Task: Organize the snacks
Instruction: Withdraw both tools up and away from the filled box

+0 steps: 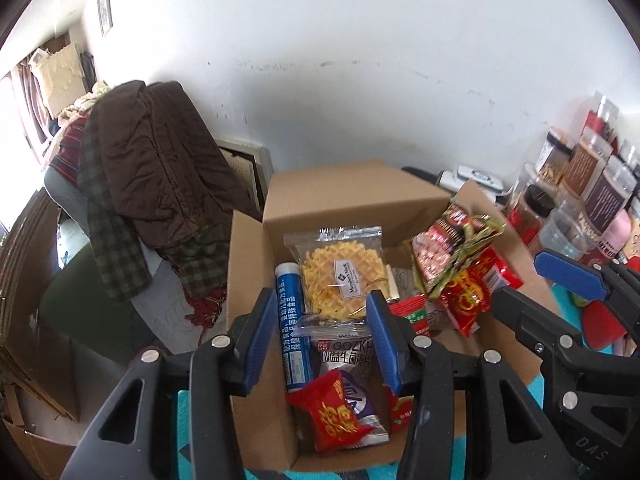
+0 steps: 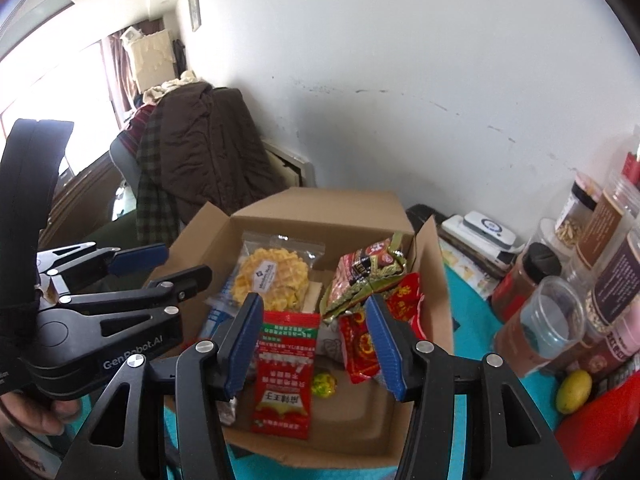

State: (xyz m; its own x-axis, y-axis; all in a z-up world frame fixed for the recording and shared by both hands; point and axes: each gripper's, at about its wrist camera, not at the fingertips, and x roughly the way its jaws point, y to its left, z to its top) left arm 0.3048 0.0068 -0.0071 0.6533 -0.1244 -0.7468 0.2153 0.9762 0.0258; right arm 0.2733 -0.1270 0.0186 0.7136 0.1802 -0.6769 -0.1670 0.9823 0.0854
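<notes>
An open cardboard box (image 1: pixel 256 264) (image 2: pixel 432 280) holds several snacks. A yellow waffle packet (image 1: pixel 340 280) (image 2: pixel 276 276) leans at the back, a blue tube (image 1: pixel 292 328) lies at the left, and a green and red bag (image 1: pixel 452 248) (image 2: pixel 368 272) sits at the right. A red sachet (image 2: pixel 284 368) lies on the box floor beside a small yellow-green candy (image 2: pixel 325 385). My left gripper (image 1: pixel 320 336) is open and empty above the box's left half. My right gripper (image 2: pixel 316 344) is open and empty above the right half; it also shows in the left wrist view (image 1: pixel 560 276).
Several clear jars and a plastic cup (image 2: pixel 552 320) crowd the right side on a teal mat (image 2: pixel 472 328). A yellow fruit (image 2: pixel 574 391) lies near a red bag. A chair draped with a brown coat (image 1: pixel 152 176) stands left of the box.
</notes>
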